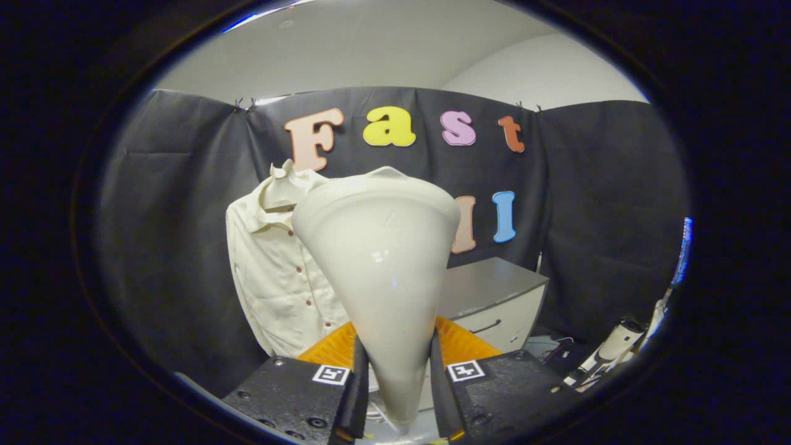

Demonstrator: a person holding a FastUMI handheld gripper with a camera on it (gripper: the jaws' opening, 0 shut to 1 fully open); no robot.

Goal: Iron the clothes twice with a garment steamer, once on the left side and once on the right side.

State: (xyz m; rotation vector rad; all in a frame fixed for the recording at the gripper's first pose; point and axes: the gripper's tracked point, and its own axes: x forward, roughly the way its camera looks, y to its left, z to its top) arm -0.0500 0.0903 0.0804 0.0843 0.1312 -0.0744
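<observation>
My gripper (395,371) is shut on the garment steamer (380,259), a cream cone-shaped head whose narrow neck sits between both fingers and whose wide flat face points away from me. Beyond it hangs a cream button-up shirt (275,278) with dark red buttons, against the black cloth wall. The steamer head covers the shirt's right half; the collar and left side stay visible. The steamer's face is near the shirt, but I cannot tell if it touches the fabric.
A grey cabinet (494,296) with a drawer handle stands to the right of the shirt. An orange ridged surface (460,343) lies just beyond my fingers. Cables and a white device (609,349) lie on the floor at the far right.
</observation>
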